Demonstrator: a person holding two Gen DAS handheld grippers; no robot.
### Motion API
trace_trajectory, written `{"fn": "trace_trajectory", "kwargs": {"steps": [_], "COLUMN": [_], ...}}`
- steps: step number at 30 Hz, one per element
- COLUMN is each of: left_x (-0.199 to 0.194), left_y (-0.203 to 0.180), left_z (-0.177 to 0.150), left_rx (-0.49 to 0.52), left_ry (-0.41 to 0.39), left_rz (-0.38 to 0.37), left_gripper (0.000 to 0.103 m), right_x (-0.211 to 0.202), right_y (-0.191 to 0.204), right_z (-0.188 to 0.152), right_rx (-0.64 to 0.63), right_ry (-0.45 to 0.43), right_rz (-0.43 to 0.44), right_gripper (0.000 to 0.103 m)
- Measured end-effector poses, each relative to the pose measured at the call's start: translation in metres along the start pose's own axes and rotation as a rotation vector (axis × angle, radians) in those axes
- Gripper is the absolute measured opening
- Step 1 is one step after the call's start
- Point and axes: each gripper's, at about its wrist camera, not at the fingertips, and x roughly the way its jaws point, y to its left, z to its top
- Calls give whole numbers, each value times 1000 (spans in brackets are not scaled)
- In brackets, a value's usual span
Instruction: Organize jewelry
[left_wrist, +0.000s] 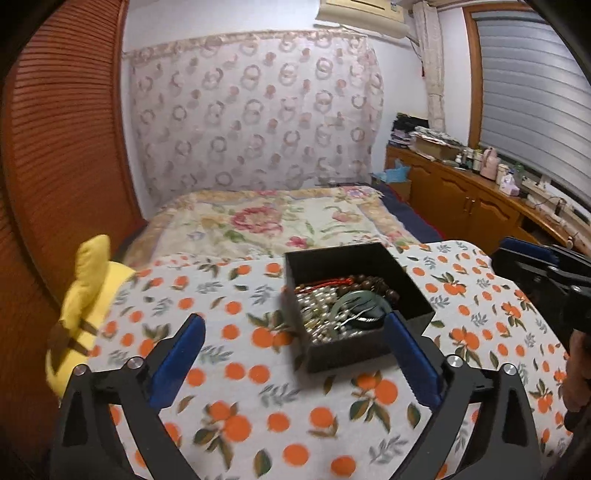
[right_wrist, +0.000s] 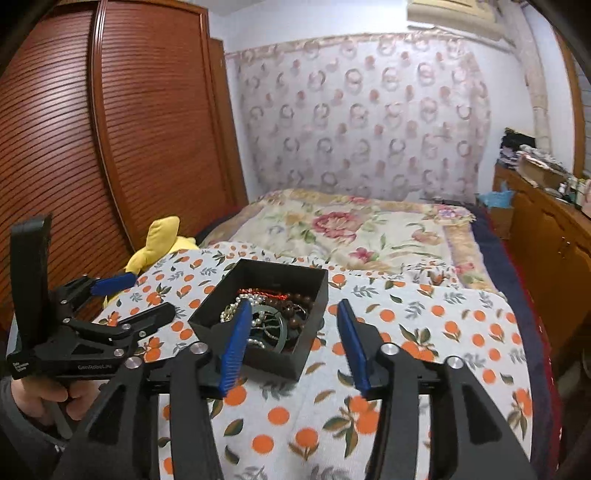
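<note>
A black open box stands on the orange-print cloth. It holds a heap of jewelry: pearl strands, brown wooden beads, a red cord and a green ring. My left gripper is open and empty, just in front of and left of the box. In the right wrist view the box with the jewelry sits just ahead. My right gripper is open and empty, its left finger over the box's near edge. The left gripper shows at left, hand-held.
A yellow plush toy lies at the cloth's left edge, also in the right wrist view. A flowered bed quilt lies behind the cloth. A wooden wardrobe stands at left. A cluttered wooden cabinet runs along the right.
</note>
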Motion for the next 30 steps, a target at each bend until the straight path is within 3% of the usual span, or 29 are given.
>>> {"fn": "trace_trajectory", "kwargs": {"steps": [6, 8, 9, 10, 12, 30], "left_x": [-28, -35, -38, -41, -48, -65], "left_y": [8, 10, 11, 12, 13, 5], "left_z": [-15, -19, -21, -22, -27, -35], "left_rx": [-31, -40, -42, -43, -46, -35], "left_ry": [-9, -11, -12, -13, -18, -26], "left_rz": [56, 68, 69, 71, 78, 62], "left_gripper": [95, 95, 95, 95, 95, 96], "right_x": [-32, -40, -44, -46, -55, -69], "right_y": [5, 6, 7, 8, 9, 13], "right_z": [-24, -32, -36, -38, -45, -59], "right_rx": [9, 19, 22, 26, 28, 50], "right_ry": [-37, -41, -42, -47, -67, -85], "right_rz": [-47, -52, -61, -69, -95, -142], "right_gripper": [75, 76, 81, 94, 101, 101]}}
